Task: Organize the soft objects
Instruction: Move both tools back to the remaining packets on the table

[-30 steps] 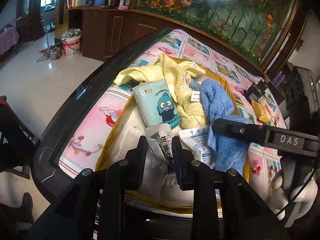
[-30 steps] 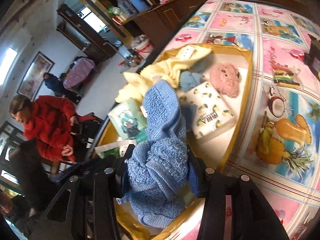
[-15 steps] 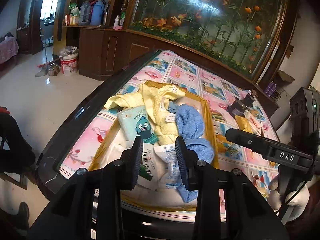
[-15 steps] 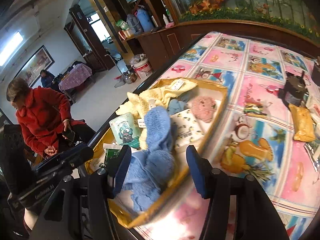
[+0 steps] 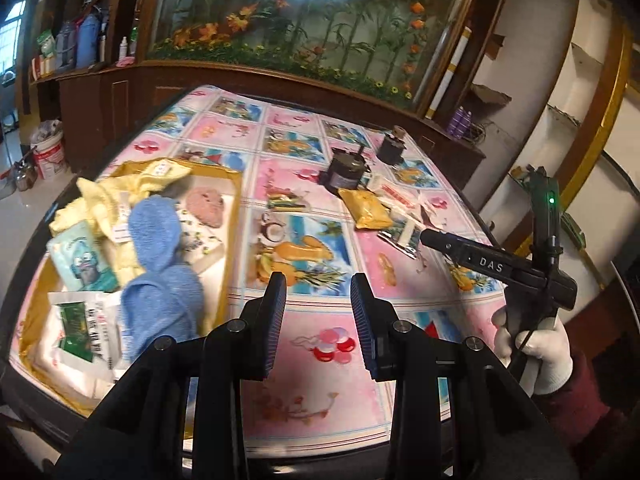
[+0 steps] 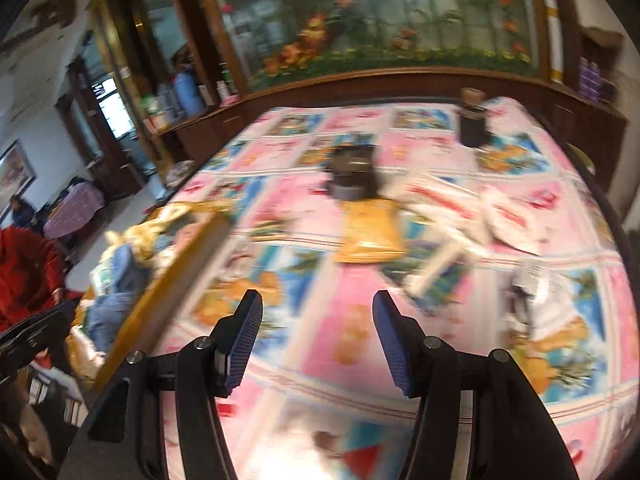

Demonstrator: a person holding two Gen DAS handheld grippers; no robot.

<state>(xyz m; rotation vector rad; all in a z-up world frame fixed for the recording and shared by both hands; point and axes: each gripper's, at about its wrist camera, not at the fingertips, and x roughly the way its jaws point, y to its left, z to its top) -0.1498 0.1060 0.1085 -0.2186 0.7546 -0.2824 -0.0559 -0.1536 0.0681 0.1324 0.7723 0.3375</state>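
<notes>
A yellow-rimmed tray (image 5: pixel 234 216) at the table's left holds a blue towel (image 5: pixel 160 264), a yellow towel (image 5: pixel 108 196), a pink plush (image 5: pixel 206 206), a teal tissue pack (image 5: pixel 82 262) and white packets (image 5: pixel 80 320). My left gripper (image 5: pixel 318 320) is open and empty above the pink tablecloth, right of the tray. My right gripper (image 6: pixel 316 336) is open and empty over the table's middle; its body shows in the left wrist view (image 5: pixel 500 268). The tray (image 6: pixel 176 276) lies at its left, blurred.
A yellow pouch (image 5: pixel 368 210), white and red packets (image 5: pixel 400 196), a dark round device (image 5: pixel 344 172) and a dark jar (image 5: pixel 392 148) sit on the far right of the table. A person in red (image 6: pixel 24 272) sits at the left. A wooden cabinet runs behind.
My right gripper let go of the blue towel, which now lies in the tray. Both grippers pulled back and swung right, away from the tray. The left gripper opened off the white packet.
</notes>
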